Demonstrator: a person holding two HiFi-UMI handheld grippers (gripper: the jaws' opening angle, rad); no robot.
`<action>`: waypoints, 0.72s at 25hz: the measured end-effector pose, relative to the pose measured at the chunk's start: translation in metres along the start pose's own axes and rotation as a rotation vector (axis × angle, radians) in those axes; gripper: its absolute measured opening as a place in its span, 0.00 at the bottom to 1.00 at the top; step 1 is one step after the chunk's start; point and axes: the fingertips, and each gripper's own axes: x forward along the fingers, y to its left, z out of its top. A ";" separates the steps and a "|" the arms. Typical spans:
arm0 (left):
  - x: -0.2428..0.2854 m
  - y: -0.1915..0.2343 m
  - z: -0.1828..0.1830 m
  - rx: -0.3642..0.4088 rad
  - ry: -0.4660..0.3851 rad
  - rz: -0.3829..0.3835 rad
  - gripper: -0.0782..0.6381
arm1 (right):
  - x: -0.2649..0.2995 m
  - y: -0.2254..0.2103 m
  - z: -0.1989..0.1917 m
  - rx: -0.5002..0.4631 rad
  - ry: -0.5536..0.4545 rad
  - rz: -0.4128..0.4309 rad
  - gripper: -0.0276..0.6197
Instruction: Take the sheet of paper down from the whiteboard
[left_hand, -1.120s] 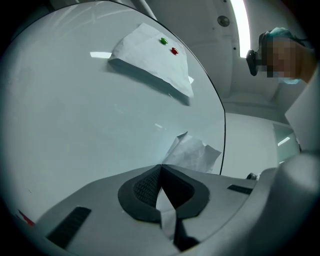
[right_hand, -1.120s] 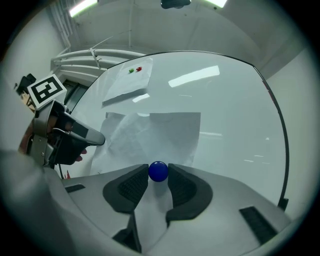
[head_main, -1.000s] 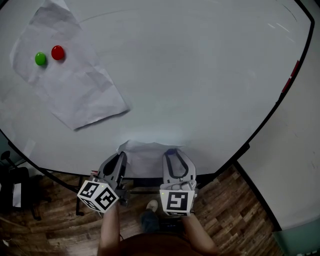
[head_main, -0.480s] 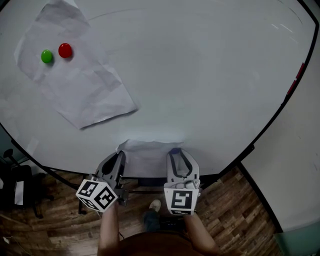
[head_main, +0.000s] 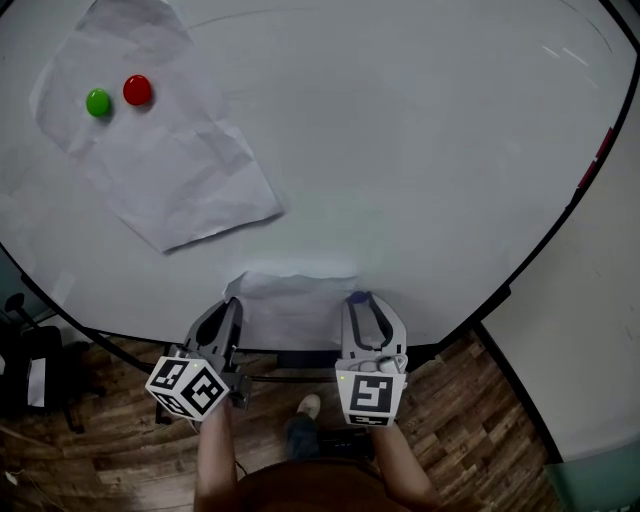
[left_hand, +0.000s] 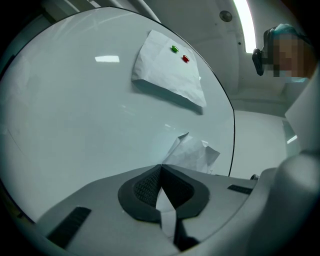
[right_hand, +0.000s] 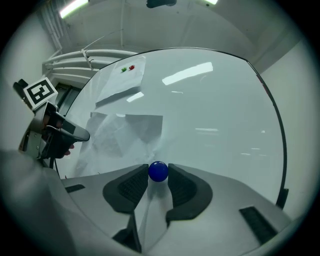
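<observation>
Found left gripper (left_hand: 160, 175) clenched on lower sheet's (head_main: 295, 303) left edge, right gripper (right_hand: 158, 179) pinching blue magnet (right_hand: 158, 171) at its right edge (sheet stretched crosswise between both, low on whiteboard (head_main: 430, 150)). Noted second sheet (head_main: 170, 165) farther up-left, magnet-pinned.

The sheet of paper (head_main: 290, 305) is white, creased and roughly rectangular, and lies at 6 o'clock on the whiteboard (head_main: 420, 150), just above the board's dark lower edge. Its face is puckered rather than flat, with folds standing off the glossy white surface in the left gripper view (left_hand: 192, 152). At its 9 o'clock side an edge is pinched between the closed jaws of the left gripper (left_hand: 161, 180). At its 2 o'clock corner sits a round blue magnet (right_hand: 158, 171), with the jaws of the right gripper (right_hand: 158, 176) pressed against it on either side. The whiteboard is large, bare across its middle and right
</observation>
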 end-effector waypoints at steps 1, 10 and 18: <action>-0.001 0.001 0.000 -0.005 -0.002 0.001 0.14 | -0.001 -0.001 0.000 0.000 0.001 -0.002 0.25; -0.008 0.006 0.004 -0.039 -0.012 0.014 0.14 | -0.007 -0.008 -0.005 0.006 0.016 -0.023 0.25; -0.012 0.009 0.008 -0.038 -0.020 0.022 0.14 | -0.008 -0.011 -0.006 0.018 0.015 -0.022 0.25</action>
